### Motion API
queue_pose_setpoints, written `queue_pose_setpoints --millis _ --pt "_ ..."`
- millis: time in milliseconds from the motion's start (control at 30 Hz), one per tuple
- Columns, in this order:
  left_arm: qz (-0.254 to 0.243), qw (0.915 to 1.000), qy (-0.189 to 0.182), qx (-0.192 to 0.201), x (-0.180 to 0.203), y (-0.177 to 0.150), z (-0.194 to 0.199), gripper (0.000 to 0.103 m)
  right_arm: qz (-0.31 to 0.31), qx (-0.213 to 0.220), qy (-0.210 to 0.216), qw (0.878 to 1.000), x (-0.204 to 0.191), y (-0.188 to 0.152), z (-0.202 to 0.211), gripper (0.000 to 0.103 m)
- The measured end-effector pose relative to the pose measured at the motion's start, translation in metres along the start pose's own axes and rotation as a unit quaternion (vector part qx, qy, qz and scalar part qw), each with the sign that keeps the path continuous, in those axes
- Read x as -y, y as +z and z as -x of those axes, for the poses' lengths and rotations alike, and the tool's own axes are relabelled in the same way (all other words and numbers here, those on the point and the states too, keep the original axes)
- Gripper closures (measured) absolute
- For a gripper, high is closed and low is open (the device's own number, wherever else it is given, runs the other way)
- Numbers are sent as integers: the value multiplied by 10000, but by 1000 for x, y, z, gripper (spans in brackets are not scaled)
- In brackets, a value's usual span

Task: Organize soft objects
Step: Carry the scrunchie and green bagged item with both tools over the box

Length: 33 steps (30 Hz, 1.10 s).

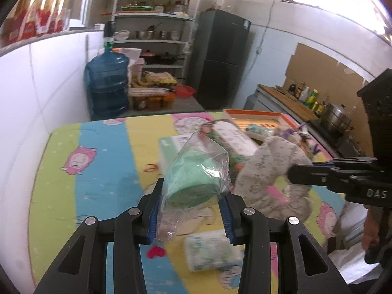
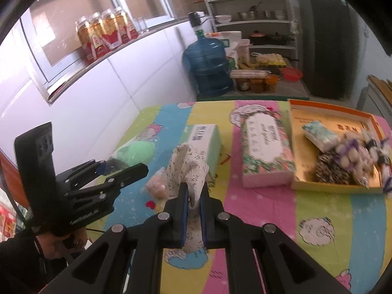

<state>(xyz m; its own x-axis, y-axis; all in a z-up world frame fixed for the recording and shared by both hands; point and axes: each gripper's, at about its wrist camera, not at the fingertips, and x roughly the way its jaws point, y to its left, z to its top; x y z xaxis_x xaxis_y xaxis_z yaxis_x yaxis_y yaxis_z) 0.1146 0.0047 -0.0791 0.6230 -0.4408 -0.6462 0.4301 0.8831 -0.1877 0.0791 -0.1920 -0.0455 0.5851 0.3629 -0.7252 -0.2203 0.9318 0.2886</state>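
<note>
Left gripper: my jaws clamp a bagged green sponge, lifted above the table. Right gripper: jaws pinched on a floral cloth, also lifted. Orange box: far right of both, already holding soft items. Step: carrying. Next, likely: move each across to the box, release inside.

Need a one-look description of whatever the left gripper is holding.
Start at the striped cartoon tablecloth; the left gripper holds it just above. It's a mint-green roll in a clear crinkly bag; the neighbouring tissue boxes are rectangular, and the right gripper's cloth is floral white.
</note>
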Motion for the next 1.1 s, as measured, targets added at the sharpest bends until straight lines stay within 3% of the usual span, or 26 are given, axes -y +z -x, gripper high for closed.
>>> queue_pose_setpoints --millis 200,500,1100 --pt "-83 9997 -225 -24 46 2 -5 61 -197 132 -169 9996 27 -10 21 94" --pt "-92 9996 -273 -73 101 21 -30 61 -342 347 -588 9971 75 -12 48 94" --pt "-84 9997 -215 -91 171 68 -89 61 -616 635 -858 9924 177 9 77 94"
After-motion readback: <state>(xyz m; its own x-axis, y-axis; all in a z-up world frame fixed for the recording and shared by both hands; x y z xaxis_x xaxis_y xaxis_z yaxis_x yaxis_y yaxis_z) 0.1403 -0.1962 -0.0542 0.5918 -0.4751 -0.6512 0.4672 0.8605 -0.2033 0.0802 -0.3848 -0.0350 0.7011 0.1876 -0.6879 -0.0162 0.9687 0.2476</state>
